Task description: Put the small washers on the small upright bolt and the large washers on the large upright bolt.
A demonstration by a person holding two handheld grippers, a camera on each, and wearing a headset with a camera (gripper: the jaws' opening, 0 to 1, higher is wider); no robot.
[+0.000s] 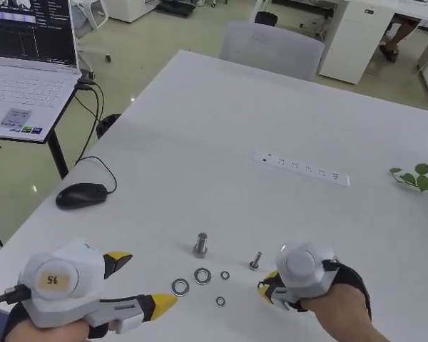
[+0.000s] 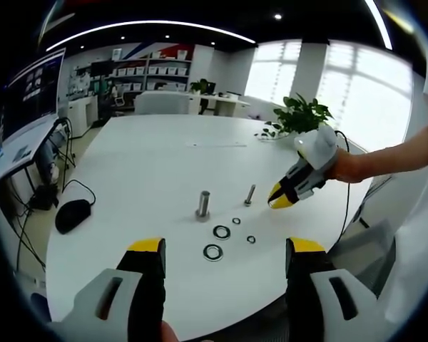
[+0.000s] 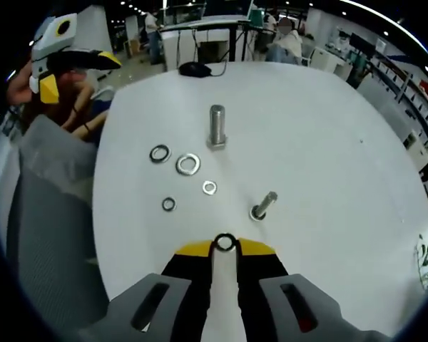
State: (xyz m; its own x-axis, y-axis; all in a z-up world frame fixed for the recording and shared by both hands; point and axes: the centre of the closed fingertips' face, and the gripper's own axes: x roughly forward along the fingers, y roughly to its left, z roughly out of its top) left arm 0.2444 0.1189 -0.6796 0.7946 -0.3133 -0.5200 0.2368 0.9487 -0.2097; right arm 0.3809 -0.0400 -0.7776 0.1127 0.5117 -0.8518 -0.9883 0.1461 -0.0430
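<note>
The large upright bolt (image 1: 200, 244) (image 3: 217, 127) and the small upright bolt (image 1: 255, 261) (image 3: 264, 205) stand near the table's front edge. Between them and me lie two large washers (image 1: 202, 275) (image 1: 180, 287) and two small washers (image 1: 225, 275) (image 1: 220, 301). My right gripper (image 1: 269, 286) (image 3: 225, 251) is shut on a small washer (image 3: 225, 242), just short of the small bolt. My left gripper (image 1: 139, 280) (image 2: 225, 248) stands open left of the washers, with nothing between its jaws.
A black mouse (image 1: 82, 194) lies at the table's left edge. A white power strip (image 1: 301, 168) sits further back. A laptop (image 1: 21, 71) stands on a side stand to the left, a grey chair (image 1: 271, 50) at the far end, a plant sprig (image 1: 417, 178) to the right.
</note>
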